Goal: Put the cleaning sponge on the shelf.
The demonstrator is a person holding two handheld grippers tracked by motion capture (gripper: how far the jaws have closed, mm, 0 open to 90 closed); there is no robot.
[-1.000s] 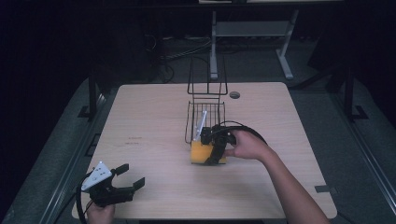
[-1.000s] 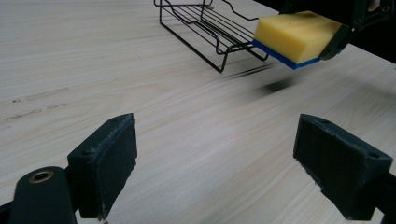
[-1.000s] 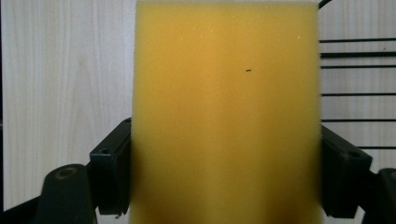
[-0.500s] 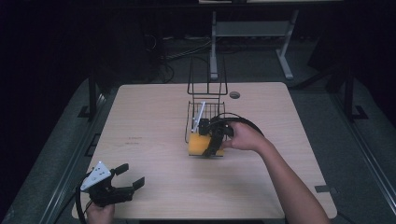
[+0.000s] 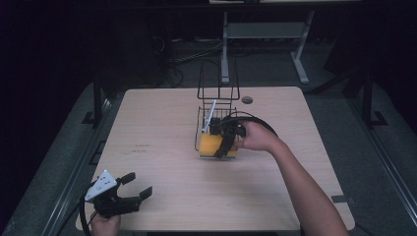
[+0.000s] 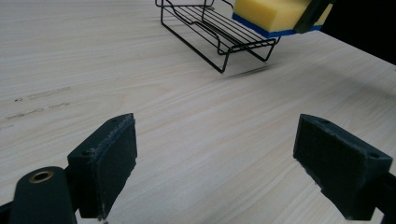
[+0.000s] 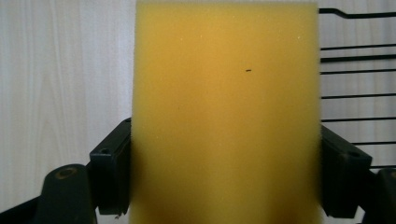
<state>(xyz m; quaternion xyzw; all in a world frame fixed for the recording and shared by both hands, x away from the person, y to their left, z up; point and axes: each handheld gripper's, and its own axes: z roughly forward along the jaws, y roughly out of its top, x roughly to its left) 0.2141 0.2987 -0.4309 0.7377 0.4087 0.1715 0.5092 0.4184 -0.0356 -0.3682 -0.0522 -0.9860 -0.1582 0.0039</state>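
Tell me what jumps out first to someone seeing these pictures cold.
The yellow sponge, bright against the dark room, clamped between the right tongs just above the middle of the wooden table. Right behind it stands a black wire rack. The left tongs rest open at the near left corner, holding nothing.

- A pale wooden table (image 5: 162, 128) stands lit at the centre, the room around it dark.
- At 12 o'clock, a grey metal stand (image 5: 265, 34) on the floor.
- At 11 o'clock, what may be cables (image 5: 189, 51).
- Grey floor (image 5: 339, 123) at 3 o'clock.
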